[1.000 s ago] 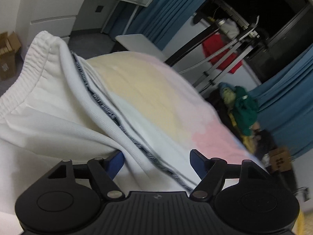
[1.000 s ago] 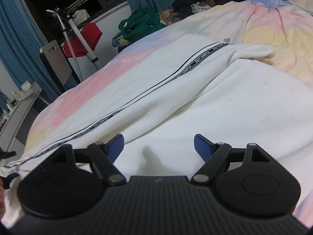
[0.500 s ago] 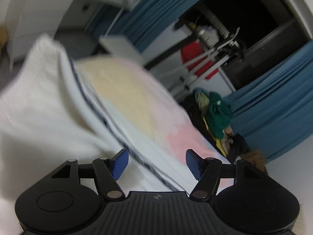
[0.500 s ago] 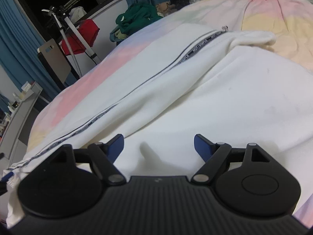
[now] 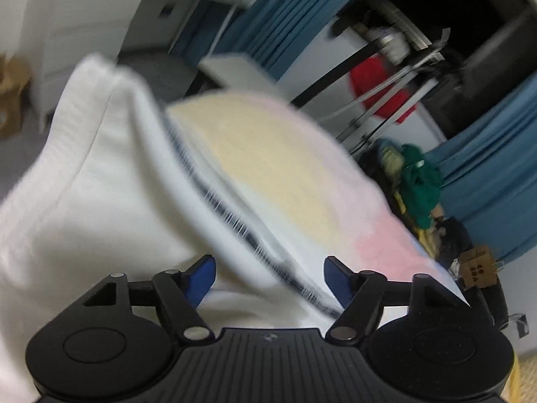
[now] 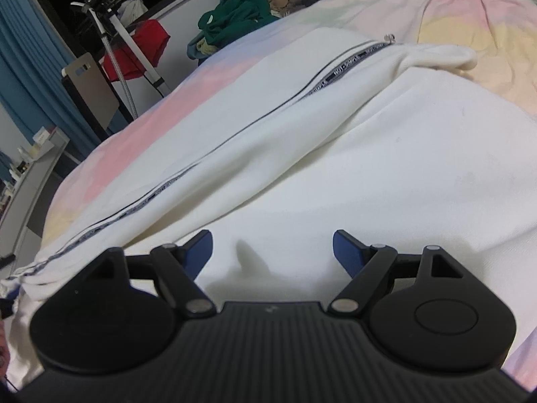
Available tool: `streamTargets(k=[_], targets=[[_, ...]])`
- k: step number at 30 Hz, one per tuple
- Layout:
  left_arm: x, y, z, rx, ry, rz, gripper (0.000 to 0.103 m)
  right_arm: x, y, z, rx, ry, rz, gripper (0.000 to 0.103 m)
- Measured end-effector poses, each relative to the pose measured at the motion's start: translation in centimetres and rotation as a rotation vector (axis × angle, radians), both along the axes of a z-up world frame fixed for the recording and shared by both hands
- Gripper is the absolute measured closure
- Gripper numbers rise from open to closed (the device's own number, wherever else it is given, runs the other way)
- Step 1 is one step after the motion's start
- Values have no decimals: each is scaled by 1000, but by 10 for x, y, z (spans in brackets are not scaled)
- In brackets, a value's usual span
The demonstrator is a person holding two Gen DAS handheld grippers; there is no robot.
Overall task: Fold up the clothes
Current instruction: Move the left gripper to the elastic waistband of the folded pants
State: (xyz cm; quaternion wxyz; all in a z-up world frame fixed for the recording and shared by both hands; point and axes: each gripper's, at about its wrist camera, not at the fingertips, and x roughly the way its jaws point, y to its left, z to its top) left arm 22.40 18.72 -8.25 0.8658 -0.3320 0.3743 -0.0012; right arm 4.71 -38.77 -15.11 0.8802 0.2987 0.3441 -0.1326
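Note:
A white zip-up garment [image 6: 386, 168] with a black lettered zipper band [image 6: 339, 70] lies spread on a pastel bed cover [image 6: 470, 23]. My right gripper [image 6: 272, 252] is open, its blue pads just above the garment's white cloth. In the blurred left wrist view the garment's ribbed hem end [image 5: 84, 154] rises to the left and the zipper band [image 5: 228, 211] runs down between the fingers. My left gripper [image 5: 270, 275] is open over that band, with cloth between its pads but not clamped.
A pile of green and dark clothes [image 6: 235, 16] lies beyond the bed's far edge. A drying rack with a red garment [image 6: 141, 47] stands by blue curtains [image 5: 268, 27]. A white cabinet [image 5: 84, 33] and cardboard boxes [image 5: 476, 265] stand beside the bed.
My left gripper swung and shifted along the hem end; its view is motion-blurred. My right gripper moved slightly forward over the white cloth. Both stayed open.

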Motion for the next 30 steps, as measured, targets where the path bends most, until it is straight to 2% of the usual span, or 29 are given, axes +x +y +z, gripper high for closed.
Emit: streamTargets(k=[5, 9, 15, 18, 19, 22, 24, 27, 30], targets=[[20, -7, -8, -102, -38, -51, 31, 2, 7, 3, -18, -6, 2, 22], [40, -39, -9, -141, -84, -119, 23, 7, 21, 8, -75, -11, 47, 22], [66, -112, -23, -120, -80, -221, 20, 10, 14, 5, -61, -19, 36, 23], [77, -142, -24, -154, -109, -250, 22, 12, 9, 0, -30, -19, 21, 23], [86, -151, -21, -182, -120, -254, 26, 12, 8, -1, -24, -21, 16, 23], [107, -171, -10, -252, -185, -250, 27, 16, 5, -6, -29, -19, 6, 23], [123, -185, -7, -198, -193, -221, 26, 21, 6, -11, -35, -5, 9, 21], [149, -210, -19, -45, -117, -227, 27, 25, 5, -13, -48, -16, 5, 21], [151, -223, -32, 9, -72, -257, 28, 28, 4, -16, -60, -18, 4, 21]])
